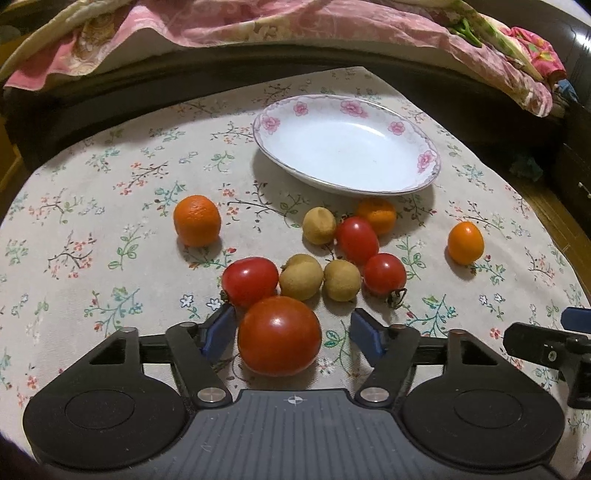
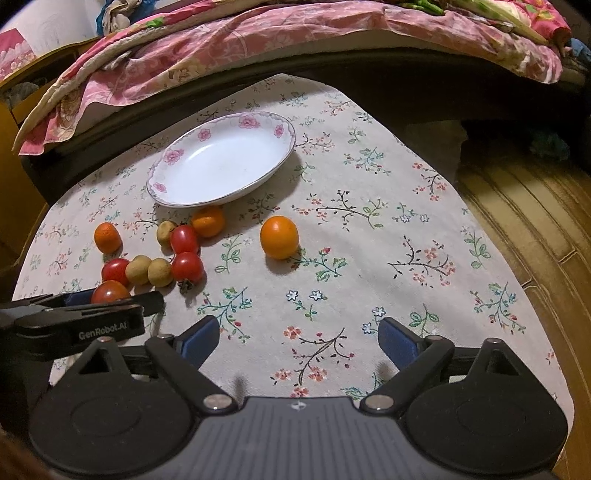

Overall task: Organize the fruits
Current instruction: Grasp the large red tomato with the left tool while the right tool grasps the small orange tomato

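Left tool (image 1: 291,328): jaws wide, bracketing the nearest tomato (image 1: 279,335) on the bench (image 1: 92,229); the blue pads stand clear of it. Right tool (image 2: 297,338): jaws wide, empty, over bare cloth. Remaining fruit lies clustered in front of the empty plate (image 1: 424,158).

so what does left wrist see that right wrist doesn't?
Left wrist only: the big tomato whole, sitting between the open left gripper fingers, not yet pinched.

Right wrist only: wooden floor past the table edge, and the right gripper open over bare tablecloth.

Both: the empty plate, three orange fruits, three brown fruits, smaller tomatoes, pink bedding behind.
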